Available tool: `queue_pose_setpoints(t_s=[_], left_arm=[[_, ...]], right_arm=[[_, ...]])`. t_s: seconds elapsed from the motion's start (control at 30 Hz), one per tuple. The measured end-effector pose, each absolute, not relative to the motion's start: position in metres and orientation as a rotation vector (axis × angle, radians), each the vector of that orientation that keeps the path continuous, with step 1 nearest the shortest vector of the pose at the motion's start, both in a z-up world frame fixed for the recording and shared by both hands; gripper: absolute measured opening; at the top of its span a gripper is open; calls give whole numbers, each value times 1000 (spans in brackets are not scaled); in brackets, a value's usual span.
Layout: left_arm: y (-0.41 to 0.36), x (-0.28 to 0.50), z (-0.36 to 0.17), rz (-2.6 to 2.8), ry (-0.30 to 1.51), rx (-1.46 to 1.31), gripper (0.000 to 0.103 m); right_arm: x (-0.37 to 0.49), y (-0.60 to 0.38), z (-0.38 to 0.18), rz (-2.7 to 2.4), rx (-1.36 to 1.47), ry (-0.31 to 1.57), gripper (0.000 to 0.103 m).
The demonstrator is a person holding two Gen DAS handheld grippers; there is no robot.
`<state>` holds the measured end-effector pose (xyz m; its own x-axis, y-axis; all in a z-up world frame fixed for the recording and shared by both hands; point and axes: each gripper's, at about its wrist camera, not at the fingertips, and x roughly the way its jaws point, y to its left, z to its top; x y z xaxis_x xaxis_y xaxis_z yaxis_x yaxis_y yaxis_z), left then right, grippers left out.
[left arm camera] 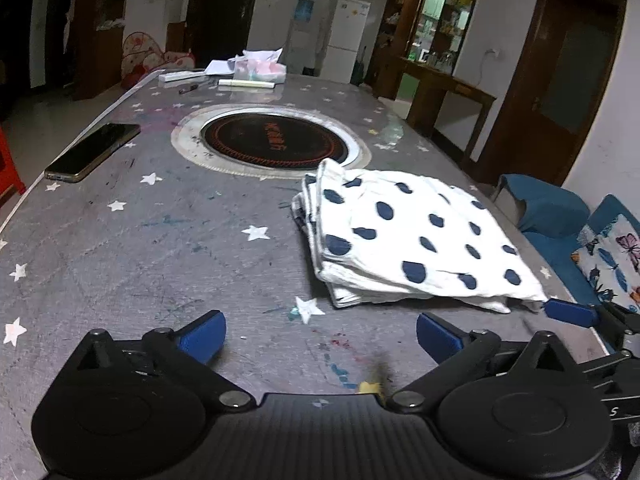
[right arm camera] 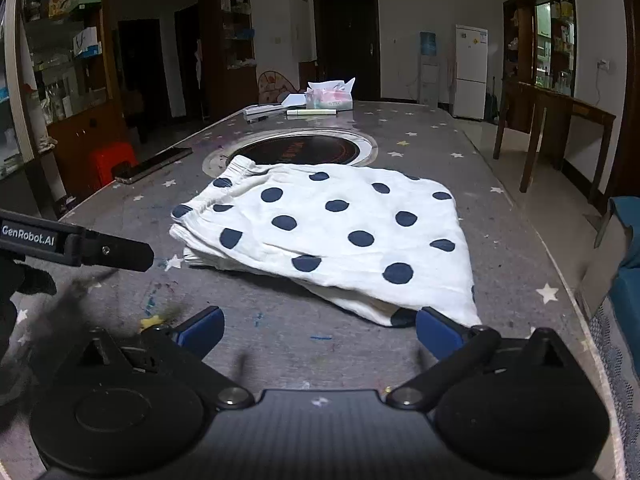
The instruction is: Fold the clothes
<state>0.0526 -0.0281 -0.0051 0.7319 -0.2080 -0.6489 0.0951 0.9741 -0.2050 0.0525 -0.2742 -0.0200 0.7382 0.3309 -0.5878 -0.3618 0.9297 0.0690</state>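
Note:
A white garment with dark blue polka dots (left arm camera: 412,236) lies folded in layers on the grey star-patterned table (left arm camera: 160,240). It also shows in the right wrist view (right arm camera: 340,232). My left gripper (left arm camera: 320,338) is open and empty, low over the table, to the left of the garment's near edge. My right gripper (right arm camera: 320,334) is open and empty, just in front of the garment's near corner, its right finger (right arm camera: 438,334) beside the cloth. The right gripper's blue fingertip (left arm camera: 568,313) shows in the left wrist view at the garment's corner. The left gripper's black body (right arm camera: 80,244) shows at left in the right wrist view.
A round inset hotplate (left arm camera: 272,142) sits mid-table beyond the garment. A phone (left arm camera: 94,152) lies near the left edge. A tissue pack (left arm camera: 260,68), papers and a pen lie at the far end. A blue sofa (left arm camera: 560,216) flanks the right edge. A red stool (right arm camera: 112,162) stands at left.

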Motion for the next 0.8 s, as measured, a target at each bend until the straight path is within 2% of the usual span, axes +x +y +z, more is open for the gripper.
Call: queue_pose_setpoints(t_s=[0.8], left_arm=[[-39, 28, -20, -166, 796, -139, 103]], right_arm=[[38, -274, -29, 269, -107, 641, 103]])
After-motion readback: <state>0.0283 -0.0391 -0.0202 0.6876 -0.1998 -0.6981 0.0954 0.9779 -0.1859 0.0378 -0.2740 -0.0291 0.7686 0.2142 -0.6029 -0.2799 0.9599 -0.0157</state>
